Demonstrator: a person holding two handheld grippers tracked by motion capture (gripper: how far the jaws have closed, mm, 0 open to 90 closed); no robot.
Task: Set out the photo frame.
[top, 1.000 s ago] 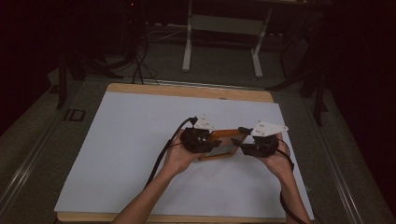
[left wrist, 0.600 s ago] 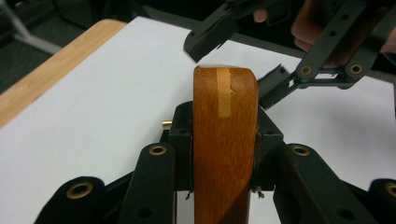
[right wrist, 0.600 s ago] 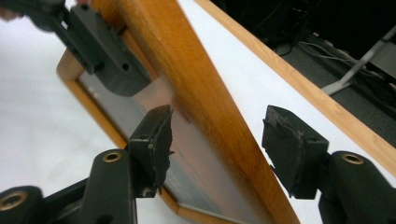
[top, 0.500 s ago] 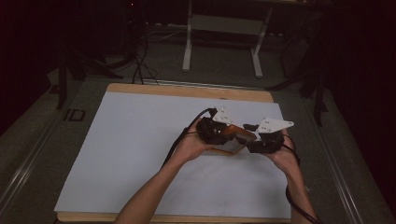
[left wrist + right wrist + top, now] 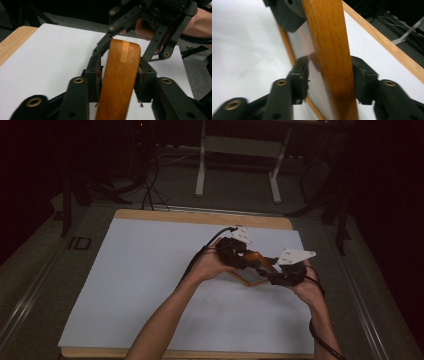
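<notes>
An orange-brown wooden frame (image 5: 251, 268) with a shiny pane hangs between my two grippers over the right part of the white sheet. In the left gripper view its wooden bar (image 5: 120, 82), with a strip of tape at the end, runs between the pads of my left gripper (image 5: 120, 75). Those jaws have just been opening, and only slim gaps separate pads and wood. My right gripper (image 5: 329, 75) has just been closing and is shut on the frame (image 5: 332, 50), one pad on the pane side and one on the wood. In the high view the left gripper (image 5: 248, 260) faces the right gripper (image 5: 271, 276).
A white sheet (image 5: 150, 285) covers a wooden board (image 5: 200, 216) on grey carpet. A white stand (image 5: 201, 165) and dark cables (image 5: 150, 185) lie beyond the board's far edge. Each gripper trails a black cable along the forearm.
Both hands and the frame have shifted to the right and slightly away from the person. The left hand has closed in on the right one.
</notes>
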